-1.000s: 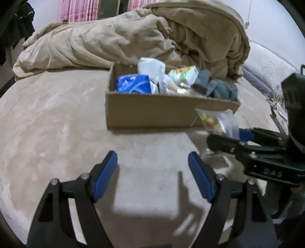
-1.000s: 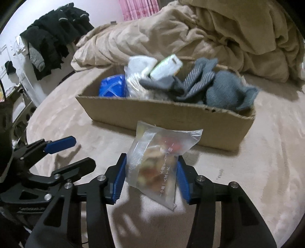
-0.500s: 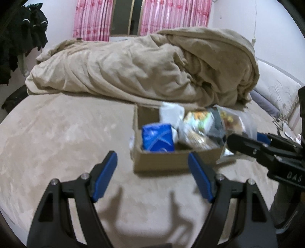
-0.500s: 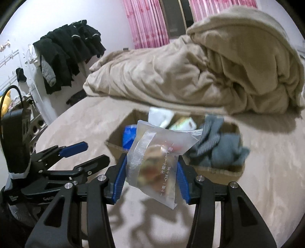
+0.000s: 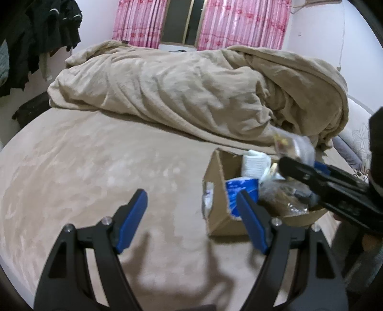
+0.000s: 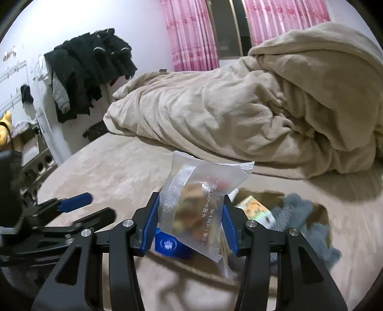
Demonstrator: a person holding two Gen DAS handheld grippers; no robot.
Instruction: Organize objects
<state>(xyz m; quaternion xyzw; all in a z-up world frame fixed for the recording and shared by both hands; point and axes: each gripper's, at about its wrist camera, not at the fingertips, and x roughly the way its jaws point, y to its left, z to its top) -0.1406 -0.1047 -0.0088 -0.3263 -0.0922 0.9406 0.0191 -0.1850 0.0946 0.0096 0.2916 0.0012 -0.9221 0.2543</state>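
Above the cardboard box [image 5: 216, 210], right claw [image 6: 191, 222] clamps a clear snack bag [image 6: 201, 205] — left claw [image 5: 191, 220] spread wide, holding nothing.

Rumpled beige duvet [image 5: 191, 95] heaped along the far side of the beige bed cover [image 5: 95, 162]. Pink curtains [image 5: 244, 24] behind, flanking a dark window [image 5: 179, 21]. Black jackets [image 6: 91, 71] hanging against the white wall [image 6: 71, 21] at left.
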